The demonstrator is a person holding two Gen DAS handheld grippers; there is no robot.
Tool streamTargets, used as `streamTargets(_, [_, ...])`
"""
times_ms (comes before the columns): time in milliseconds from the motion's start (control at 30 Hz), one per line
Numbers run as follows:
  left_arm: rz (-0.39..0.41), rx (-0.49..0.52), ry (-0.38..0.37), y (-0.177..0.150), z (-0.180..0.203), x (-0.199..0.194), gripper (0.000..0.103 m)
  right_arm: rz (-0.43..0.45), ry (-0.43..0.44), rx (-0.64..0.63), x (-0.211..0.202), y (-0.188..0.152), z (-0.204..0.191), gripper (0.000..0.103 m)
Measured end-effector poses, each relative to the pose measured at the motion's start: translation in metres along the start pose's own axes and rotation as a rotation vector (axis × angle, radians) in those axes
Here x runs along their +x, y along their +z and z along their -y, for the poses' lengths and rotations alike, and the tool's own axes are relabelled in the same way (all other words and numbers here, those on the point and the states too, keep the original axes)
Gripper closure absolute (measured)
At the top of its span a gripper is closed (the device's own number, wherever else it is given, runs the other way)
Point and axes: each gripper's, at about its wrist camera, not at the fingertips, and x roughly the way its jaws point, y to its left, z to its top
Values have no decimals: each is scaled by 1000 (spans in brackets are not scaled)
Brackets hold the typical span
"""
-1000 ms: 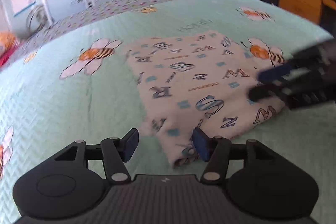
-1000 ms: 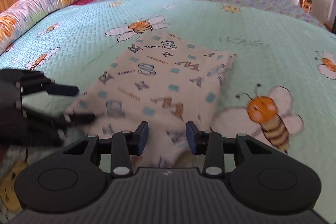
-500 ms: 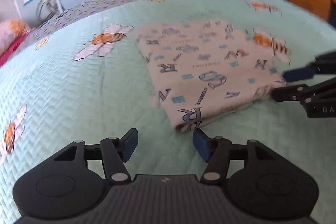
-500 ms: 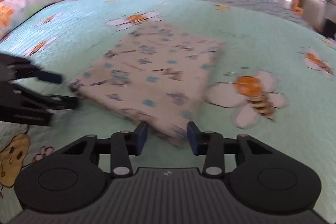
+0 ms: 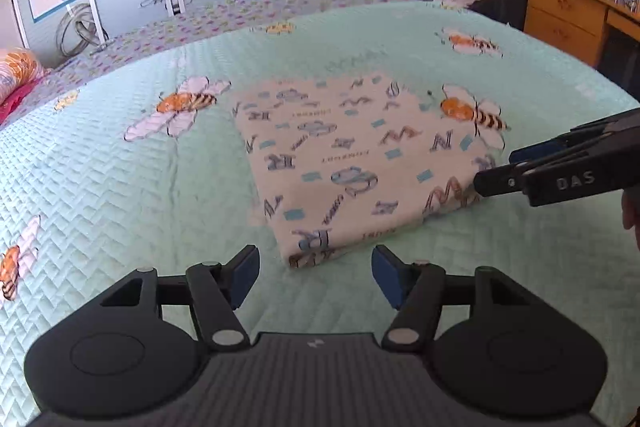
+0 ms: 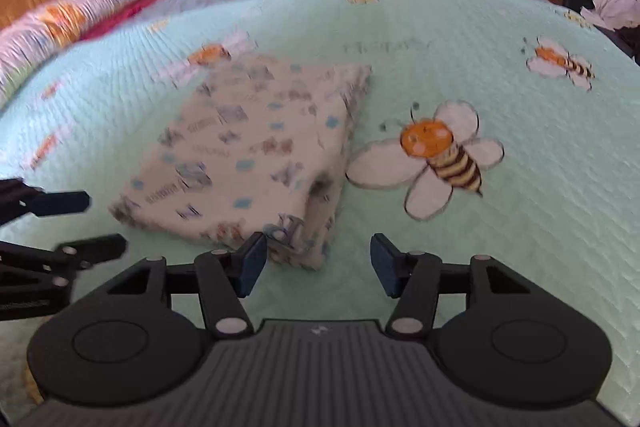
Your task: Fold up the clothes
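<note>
On the bed (image 5: 120, 195), a folded cloth (image 5: 352, 163) lies flat between two grippers

Both grippers hang just off the cloth's near edge with jaws opening and nothing between the pads: the left gripper (image 5: 315, 277) sits before one near corner, the right gripper (image 6: 318, 265) before the other, its left pad (image 6: 252, 265) just beside the stacked layers. Printed bees (image 6: 436, 155) dot the mint quilt, one beside the cloth. A wooden dresser (image 5: 568, 15) stands past the bed
</note>
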Motion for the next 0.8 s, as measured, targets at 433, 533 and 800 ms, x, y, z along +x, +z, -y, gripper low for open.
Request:
streamTargets(433, [-163, -165, 10, -5, -12, 40, 31, -99, -50, 4, 48, 19, -10, 36])
streamTargets(533, [-121, -191, 8, 1, -17, 29, 31, -86, -55, 46, 39, 14, 0, 36])
streamTargets(800, [-77, -187, 44, 37, -18, 39, 29, -1, -55, -9, 21, 37, -17, 34])
